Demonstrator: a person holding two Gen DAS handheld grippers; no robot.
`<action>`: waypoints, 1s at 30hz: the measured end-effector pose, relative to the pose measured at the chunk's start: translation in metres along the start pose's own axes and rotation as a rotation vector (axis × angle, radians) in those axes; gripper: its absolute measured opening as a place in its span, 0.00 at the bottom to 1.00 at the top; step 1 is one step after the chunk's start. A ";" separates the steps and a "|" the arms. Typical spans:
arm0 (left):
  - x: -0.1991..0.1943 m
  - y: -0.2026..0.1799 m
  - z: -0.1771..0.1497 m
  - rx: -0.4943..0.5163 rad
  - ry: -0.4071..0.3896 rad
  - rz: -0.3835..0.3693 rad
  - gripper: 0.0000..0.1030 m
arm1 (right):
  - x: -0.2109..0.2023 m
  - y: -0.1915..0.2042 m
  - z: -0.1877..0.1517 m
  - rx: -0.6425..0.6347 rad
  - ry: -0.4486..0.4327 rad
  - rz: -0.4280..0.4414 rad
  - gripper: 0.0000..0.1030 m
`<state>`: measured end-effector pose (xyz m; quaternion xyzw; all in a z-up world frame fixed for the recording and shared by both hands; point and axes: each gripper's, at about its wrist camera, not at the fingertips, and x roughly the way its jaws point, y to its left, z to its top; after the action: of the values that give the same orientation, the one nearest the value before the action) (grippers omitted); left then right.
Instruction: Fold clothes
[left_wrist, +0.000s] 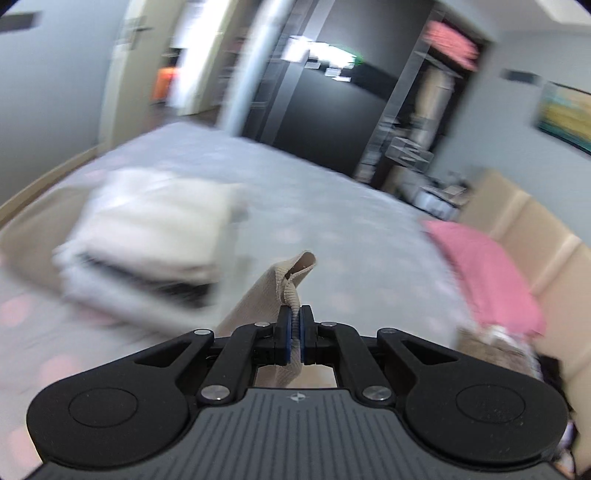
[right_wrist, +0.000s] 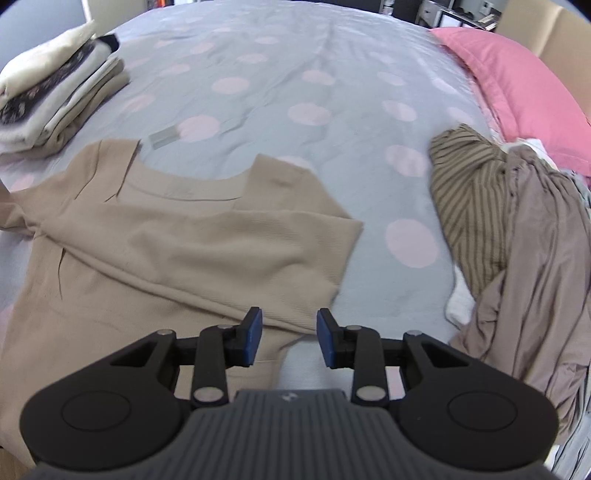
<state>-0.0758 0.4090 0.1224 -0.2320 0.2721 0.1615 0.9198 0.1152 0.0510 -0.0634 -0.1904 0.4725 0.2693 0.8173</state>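
A beige ribbed short-sleeved top lies spread on the bed, its right sleeve folded inward across the chest. My right gripper is open just above the top's near edge, with nothing between its blue pads. In the left wrist view my left gripper is shut on a ribbed beige edge of the top, lifted off the bed; the background there is blurred.
A grey bedspread with pink dots covers the bed. A stack of folded clothes sits at the far left. A heap of unfolded garments, striped and taupe, lies at the right beside a pink pillow. A beige headboard stands behind.
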 end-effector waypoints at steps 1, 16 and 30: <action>0.007 -0.020 0.005 0.028 0.004 -0.033 0.02 | -0.002 -0.004 0.000 0.008 -0.004 -0.002 0.34; 0.140 -0.213 -0.085 0.298 0.330 -0.319 0.02 | 0.005 -0.062 0.002 0.149 -0.005 -0.067 0.35; 0.237 -0.209 -0.144 0.288 0.530 -0.353 0.12 | 0.039 -0.069 0.004 0.214 0.044 -0.040 0.35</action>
<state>0.1407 0.1998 -0.0507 -0.1771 0.4771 -0.1058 0.8543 0.1765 0.0097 -0.0919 -0.1173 0.5122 0.1967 0.8277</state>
